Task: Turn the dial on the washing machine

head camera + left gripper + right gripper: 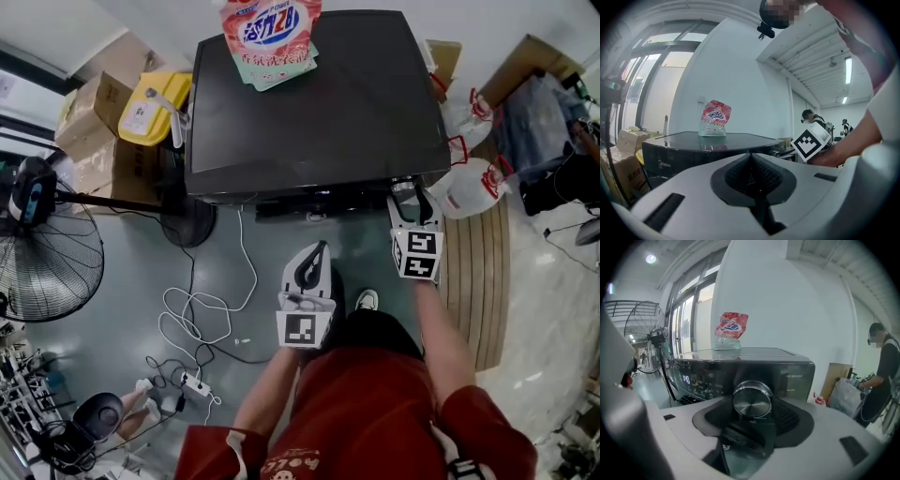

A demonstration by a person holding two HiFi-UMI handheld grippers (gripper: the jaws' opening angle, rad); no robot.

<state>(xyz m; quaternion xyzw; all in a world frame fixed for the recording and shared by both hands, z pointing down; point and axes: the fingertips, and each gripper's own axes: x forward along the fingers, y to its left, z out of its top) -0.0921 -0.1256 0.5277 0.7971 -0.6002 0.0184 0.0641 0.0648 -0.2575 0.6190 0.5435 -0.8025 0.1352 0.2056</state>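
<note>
The black washing machine (319, 94) stands in front of me, its lit control panel (693, 376) facing me. Its round silver dial (751, 399) sits between the jaws of my right gripper (752, 405), whose dark pads close on it from both sides. In the head view the right gripper (412, 202) reaches in at the machine's front right corner. My left gripper (312, 258) hangs back from the machine's front, pointing about level, with its pads (761, 176) together and nothing between them. A red-and-white detergent bag (270, 33) lies on the lid.
A standing fan (42, 253) is at the left, with cardboard boxes (94, 112) and a yellow container (150, 108) beside the machine. Cables (197, 319) and a power strip (197, 384) lie on the floor. White bags (473, 183) and a wooden pallet (478, 281) are on the right. Another person (881, 371) stands far right.
</note>
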